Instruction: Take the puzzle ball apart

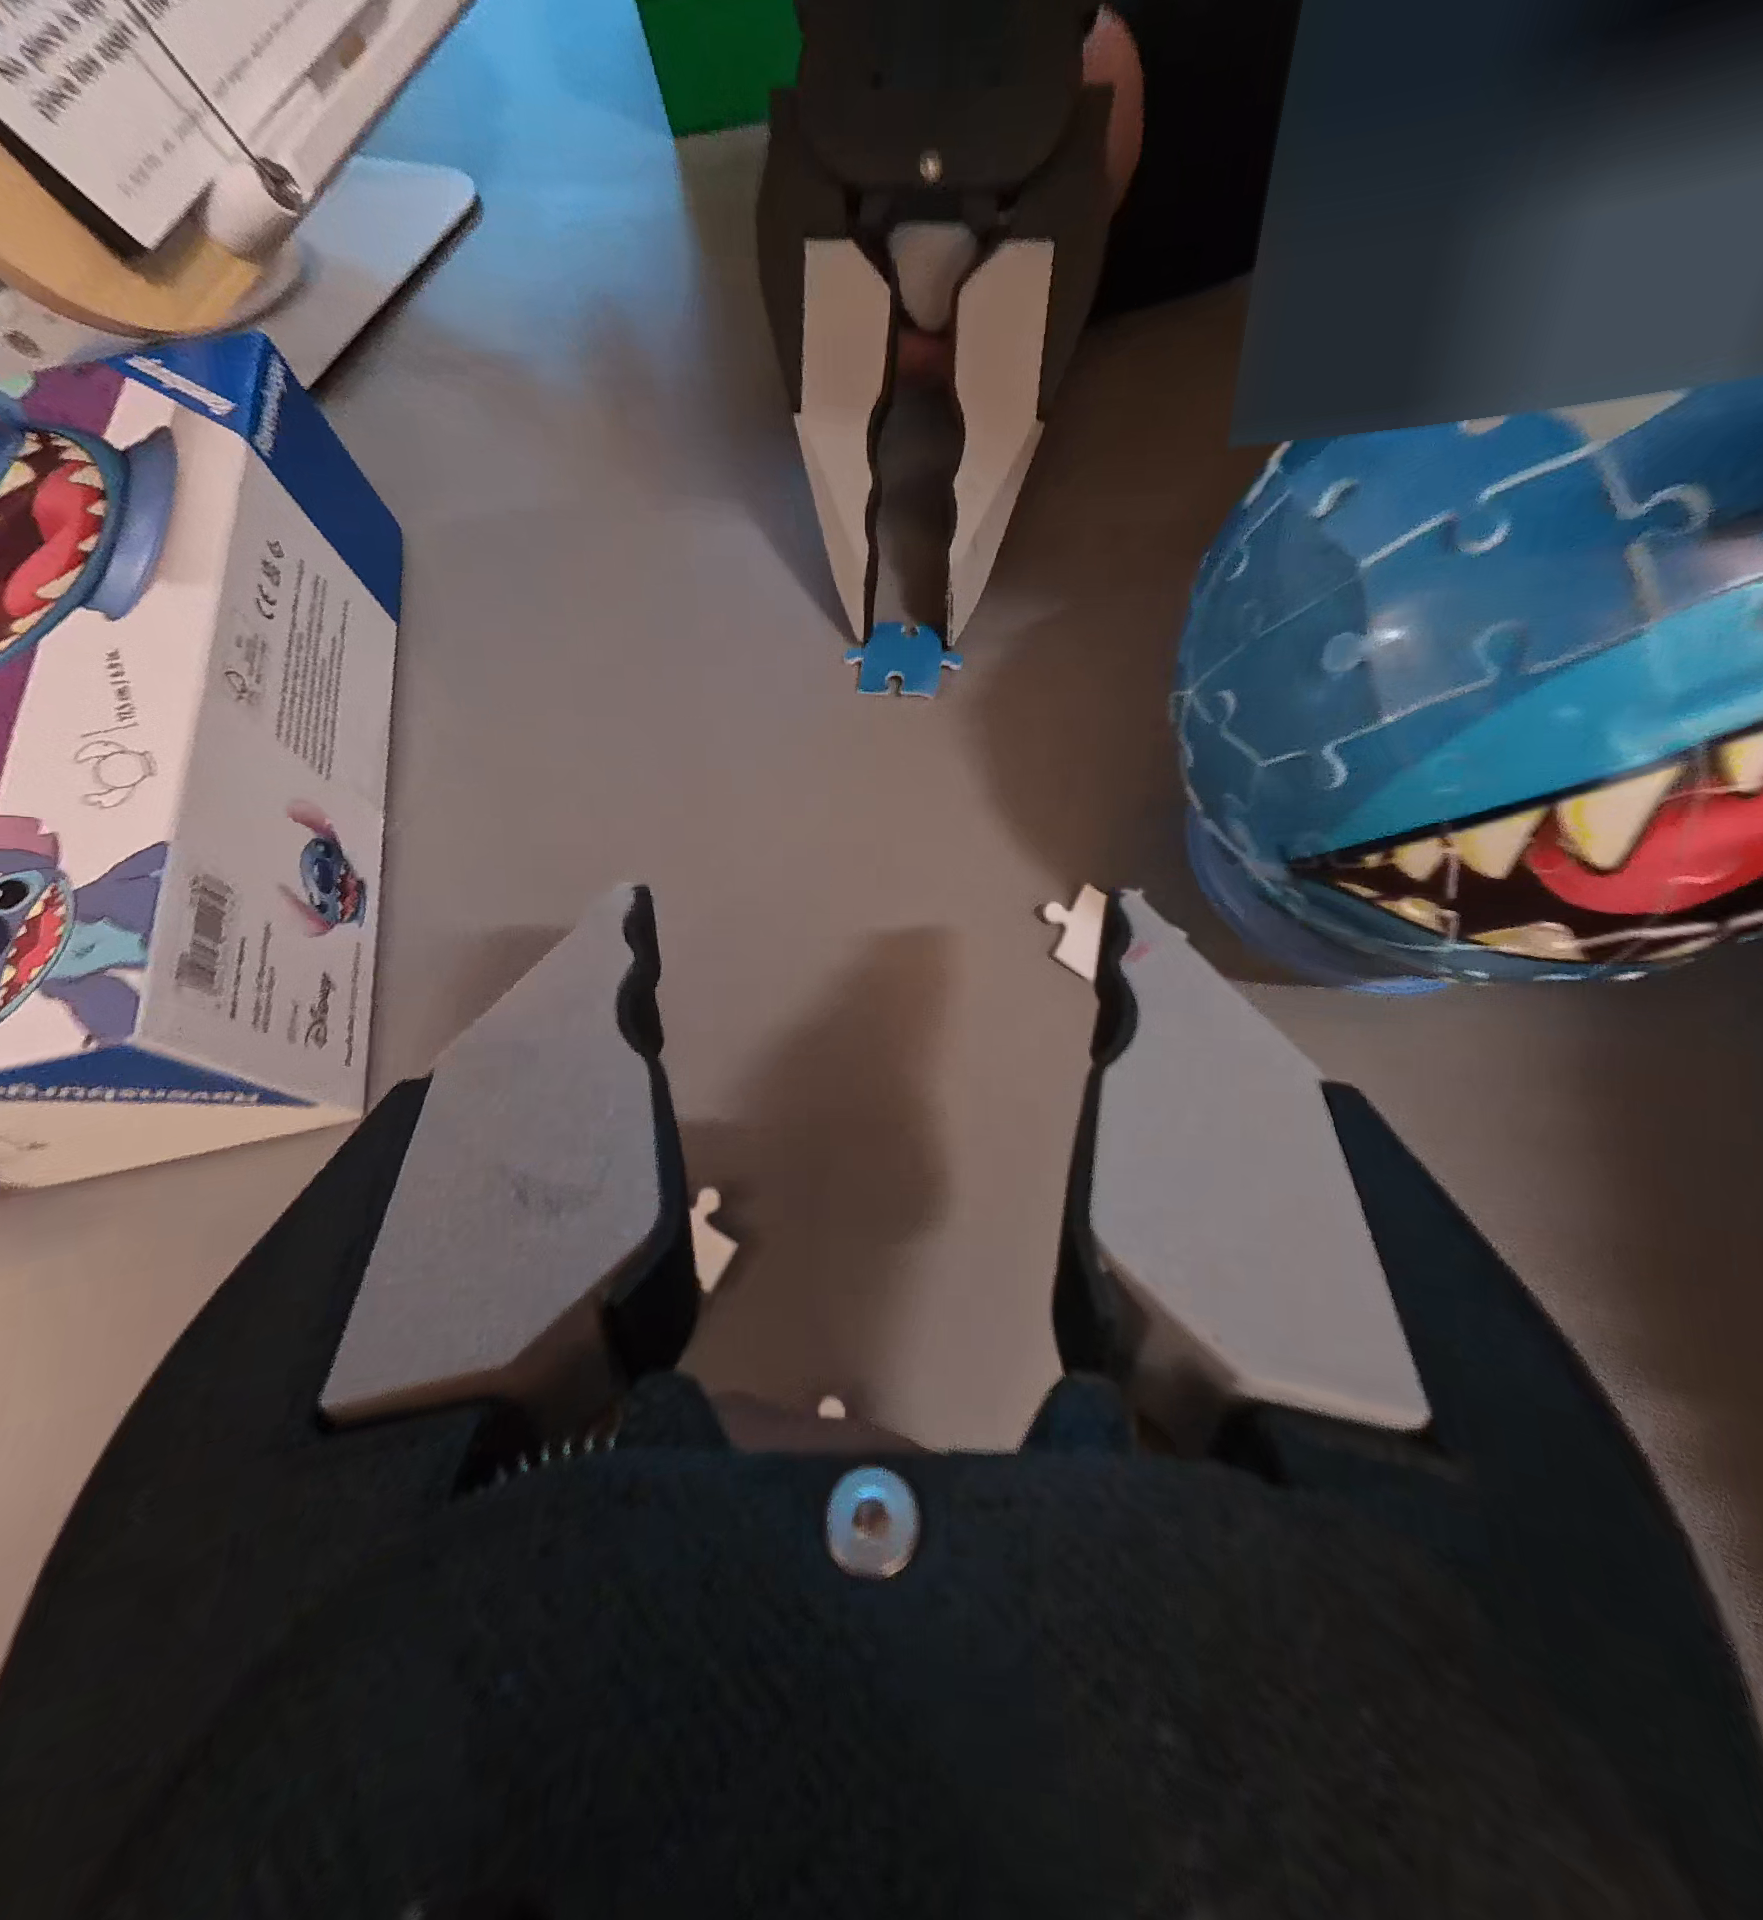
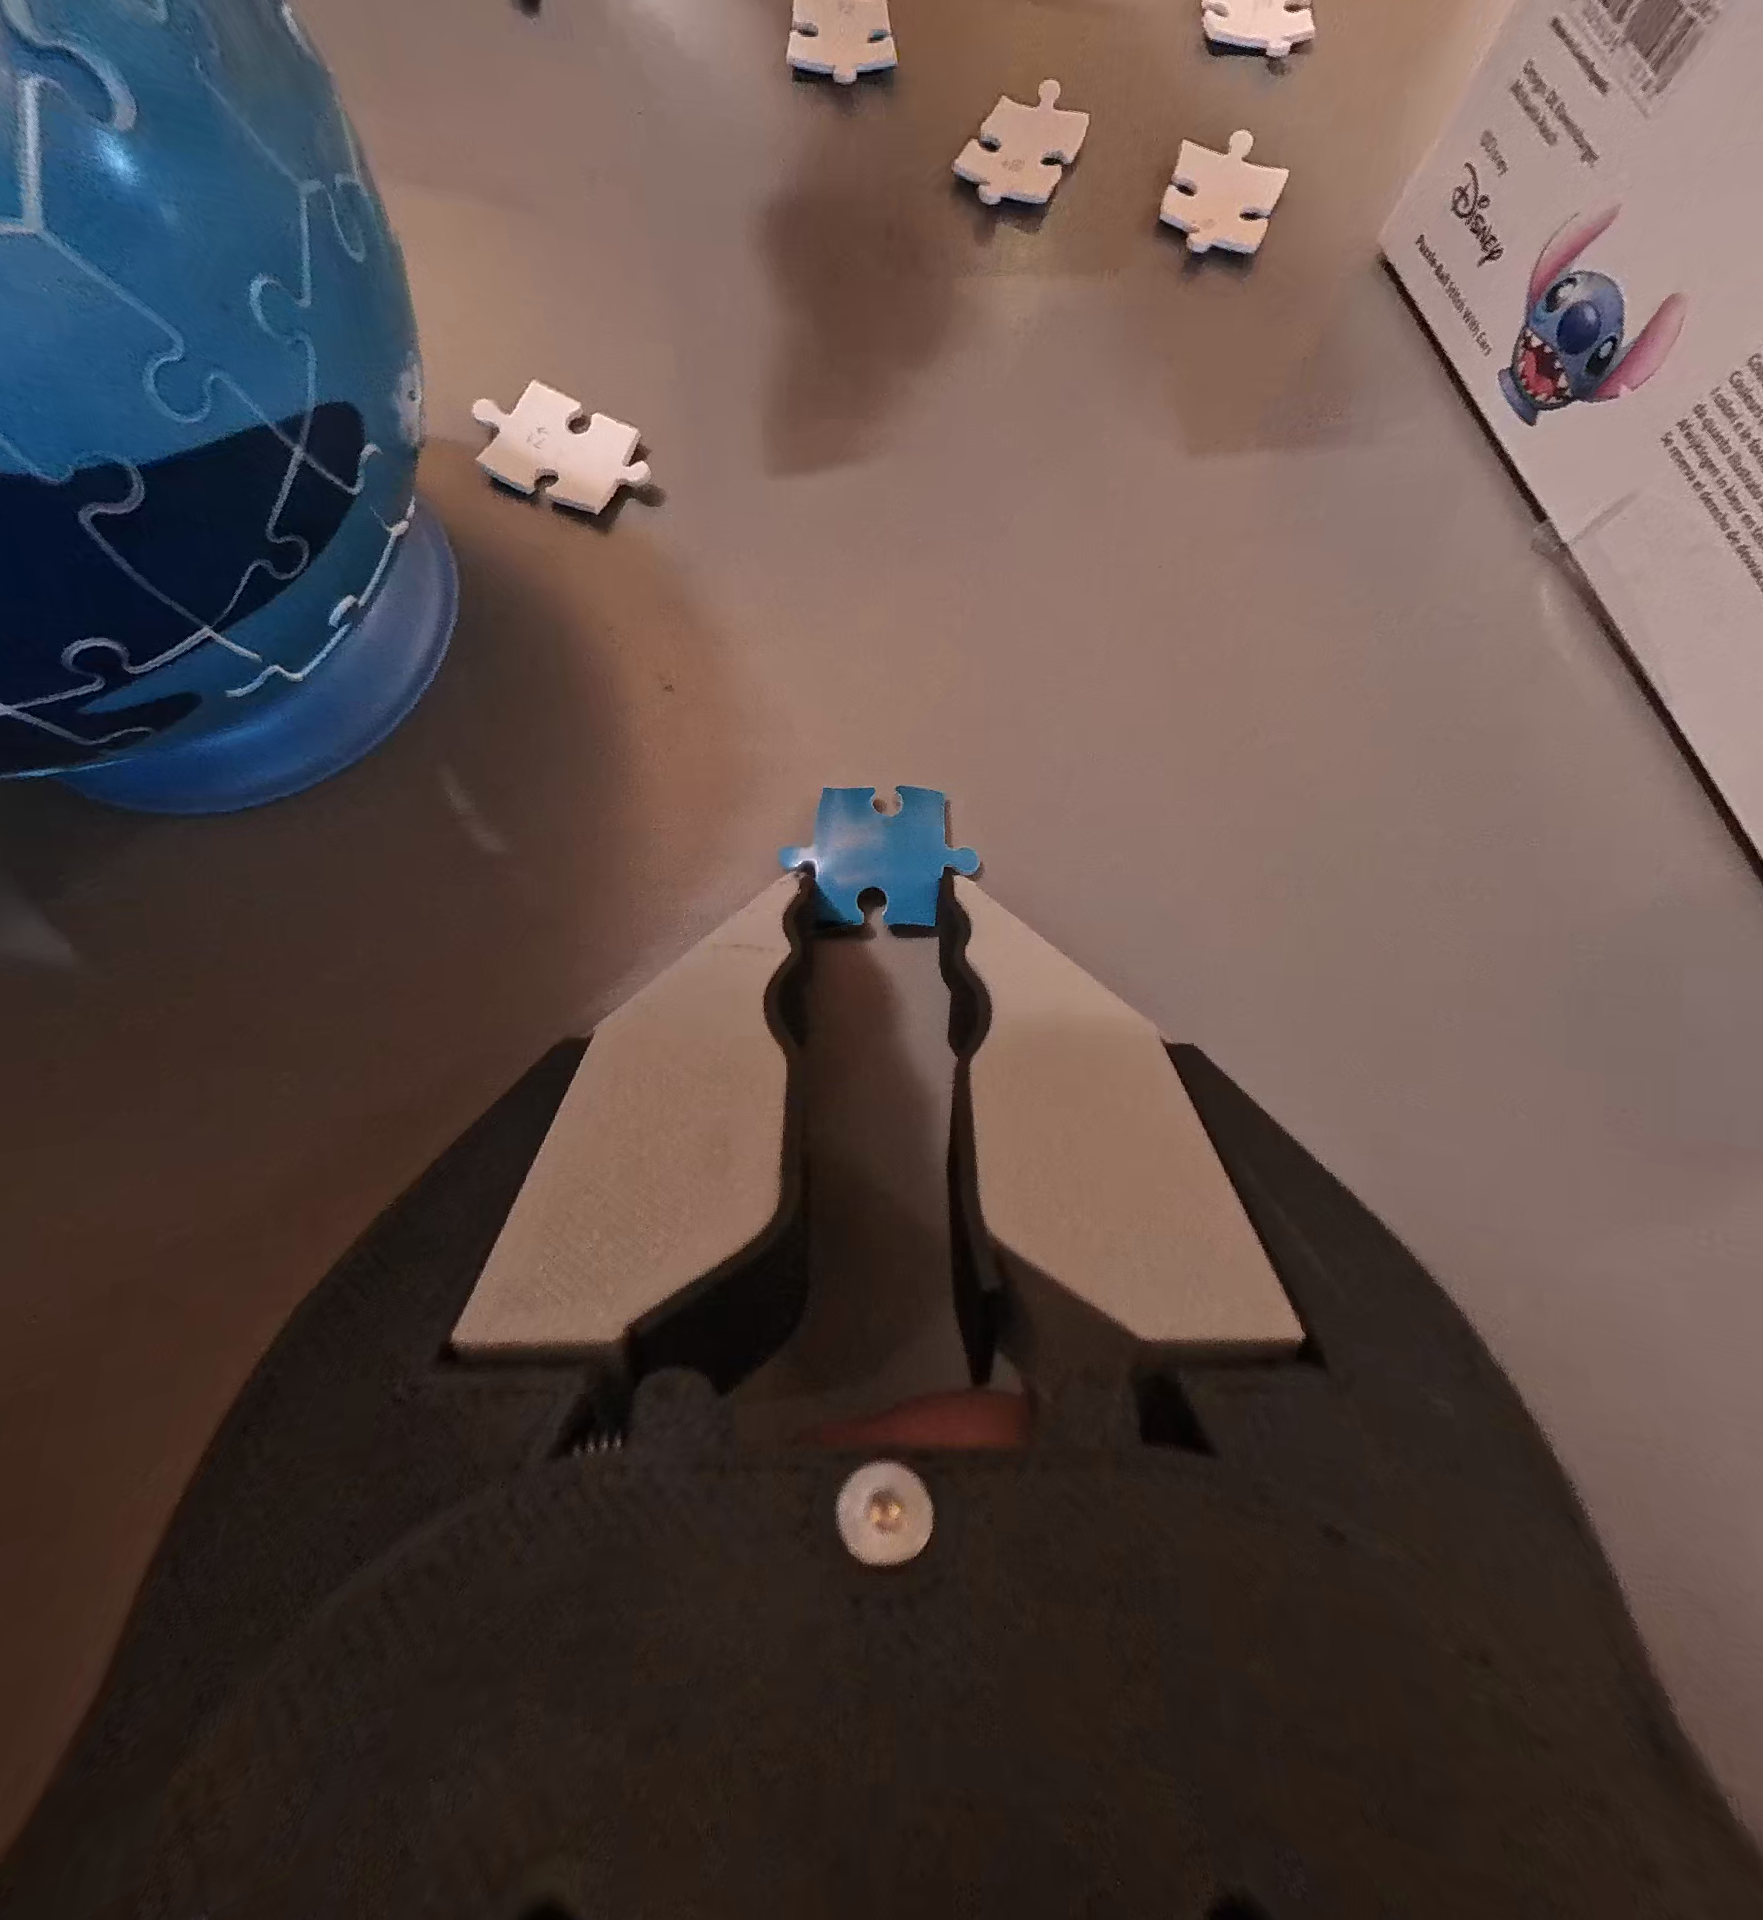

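Observation:
The blue puzzle ball (image 1: 1479,665) with a toothy mouth stands at the right of the left wrist view. In the right wrist view the ball (image 2: 129,416) sits on its blue base ring (image 2: 357,696) at the left. My right gripper (image 2: 877,883) is shut on a single blue puzzle piece (image 2: 877,847) by its side edges, low over the grey table, right of the ball. The left wrist view shows that gripper (image 1: 903,634) and piece (image 1: 903,660) facing me. My left gripper (image 1: 877,914) is open and empty above the table, left of the ball.
Several loose pieces lie white side up beyond my right gripper, one (image 2: 560,447) next to the ball, others (image 2: 1022,145) farther off. Two show beside my left fingers (image 1: 1079,925). The puzzle's box (image 1: 181,727) (image 2: 1635,416) lies at one side. A paper holder (image 1: 181,135) stands far left. Spacing between my two grippers at the tips: around 15 cm.

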